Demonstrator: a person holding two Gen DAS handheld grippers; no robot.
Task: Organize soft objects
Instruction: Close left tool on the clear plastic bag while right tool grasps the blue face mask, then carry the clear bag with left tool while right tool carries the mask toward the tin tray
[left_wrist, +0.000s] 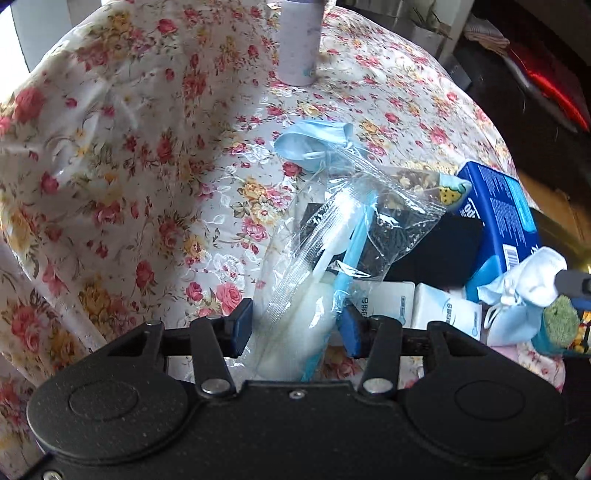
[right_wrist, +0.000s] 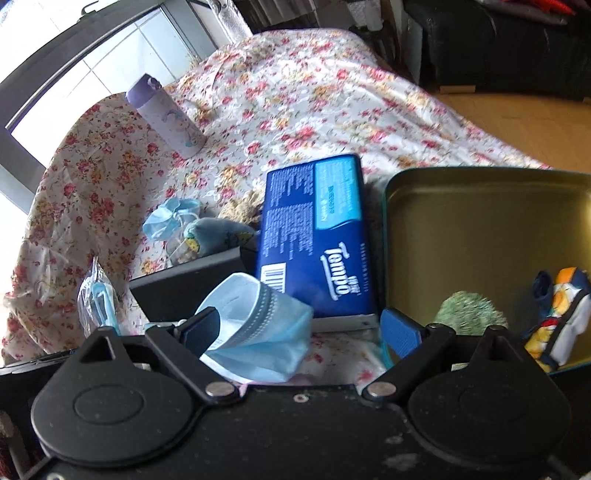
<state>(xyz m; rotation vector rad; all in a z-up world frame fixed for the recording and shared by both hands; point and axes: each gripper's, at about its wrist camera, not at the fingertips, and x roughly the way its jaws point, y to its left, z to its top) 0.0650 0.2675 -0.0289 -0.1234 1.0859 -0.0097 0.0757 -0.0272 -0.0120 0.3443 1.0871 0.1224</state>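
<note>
- Right now clear packet (left_wrist: 317, 258) sits clamped in left hand-held gripper (left_wrist: 295, 321), long axis running up and away from it.
- Tin (right_wrist: 480, 206) lies right, beyond tissue pack (right_wrist: 317, 240).
- Right hand-held gripper (right_wrist: 303, 332) is nearer tin, spread wide around blue mask (right_wrist: 258, 332), not pinching.

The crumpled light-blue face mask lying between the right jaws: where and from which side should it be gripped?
Grip the crumpled light-blue face mask across its bunched lower folds, coming from above. It lies slack on the floral cloth, and its stiff grey-banded edge stands up, so the soft pleats below compress best between the open jaws.
</note>
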